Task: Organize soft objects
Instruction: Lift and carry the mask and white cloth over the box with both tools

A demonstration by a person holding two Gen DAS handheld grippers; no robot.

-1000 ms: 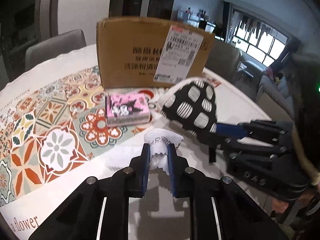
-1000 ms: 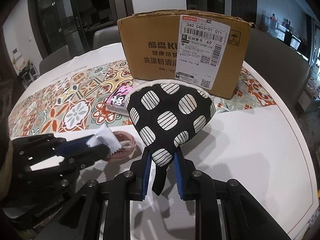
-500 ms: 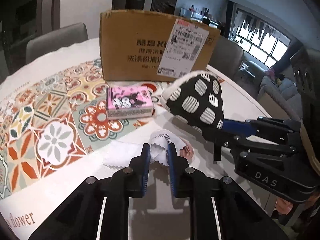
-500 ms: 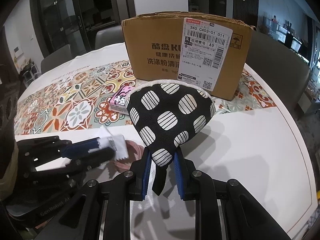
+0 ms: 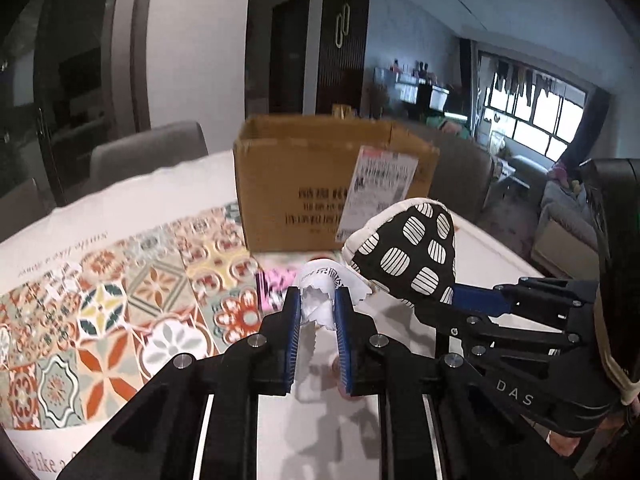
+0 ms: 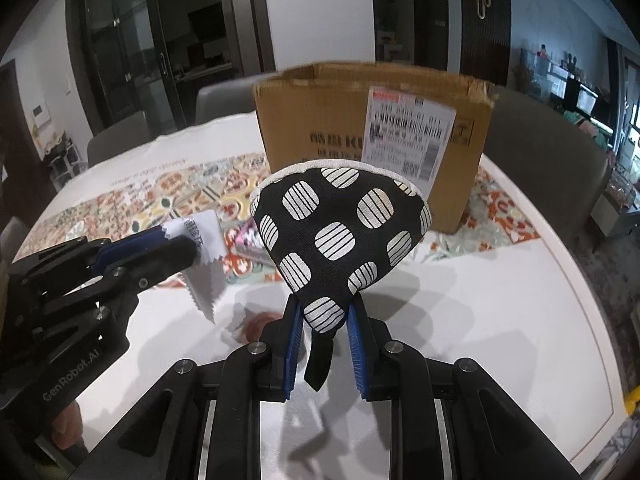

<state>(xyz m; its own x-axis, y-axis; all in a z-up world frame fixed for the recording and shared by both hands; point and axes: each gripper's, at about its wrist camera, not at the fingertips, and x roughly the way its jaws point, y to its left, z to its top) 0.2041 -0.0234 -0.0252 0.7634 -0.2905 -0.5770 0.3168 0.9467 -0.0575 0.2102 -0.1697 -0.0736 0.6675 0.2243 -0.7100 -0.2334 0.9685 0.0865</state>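
Surface: white round table (image 6: 480, 300) with a patterned tile runner, open brown cardboard box (image 6: 372, 136) at the back.
Left gripper (image 5: 316, 312): clamped on a crumpled white zigzag-edged cloth (image 5: 320, 300), held above the table.
Right gripper (image 6: 322, 320): pinching the narrow end of a black fabric mitt with white striped spots (image 6: 340, 232), wide cream-trimmed end towards the box, long axis along the fingers.
Risk: the thin cloth could slip from its small pinch; the mitt might catch the box rim.

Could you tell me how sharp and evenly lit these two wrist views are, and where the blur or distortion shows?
Left wrist view: the cardboard box and patterned tablecloth are smeared; the bright window washes out; the left gripper stays crisp. Right wrist view: the box label is blurred, the spotted pouch sharp, shadows soft, the edges bowed by the fisheye.
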